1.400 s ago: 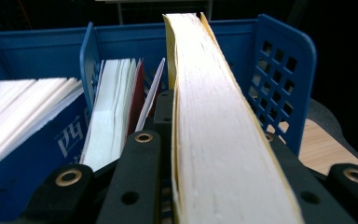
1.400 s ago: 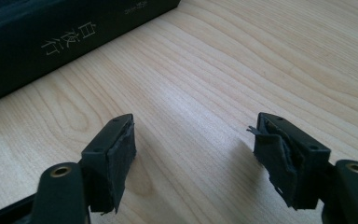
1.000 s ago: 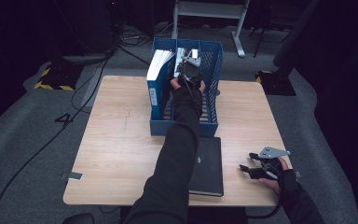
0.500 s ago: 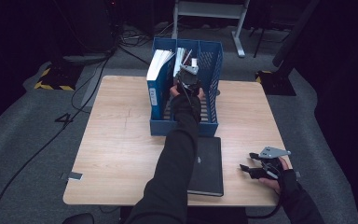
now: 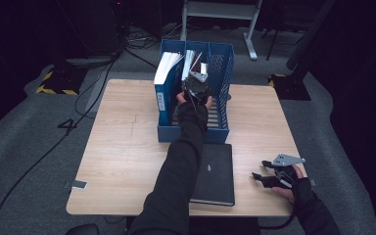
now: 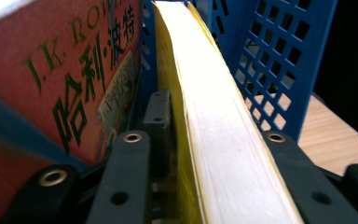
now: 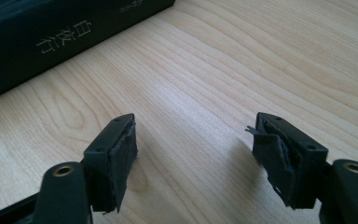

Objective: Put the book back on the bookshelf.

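**Visitor:** Where has the left gripper (image 5: 196,81) got to?

**Onlooker:** Inside the blue file rack (image 5: 224,73) at the far side of the wooden table (image 5: 127,147). The sleeved arm reaches straight across the tabletop to it. A yellow-edged book (image 6: 214,121) stands on end in the rack, and the jaws sit either side of its page block.

**Visitor:** Clamped on it?

**Onlooker:** Not now. The jaws have just been opening. In the left gripper view there is a gap between the left-hand jaw and the pages; the other jaw lies close along the book, though I can't tell if it touches.

**Visitor:** And its neighbours?

**Onlooker:** A red book (image 6: 60,79) with green Chinese lettering stands just beside it, with a divider of the rack between the two. From above, a blue binder (image 5: 162,93) leans at the rack's left end.

**Visitor:** The other hand?

**Onlooker:** The right gripper (image 5: 263,177) rests low at the near right corner of the table, jaws apart, only bare wood between them. A black book (image 5: 215,174) lies flat near it, just in front of the rack, the two well clear of each other.
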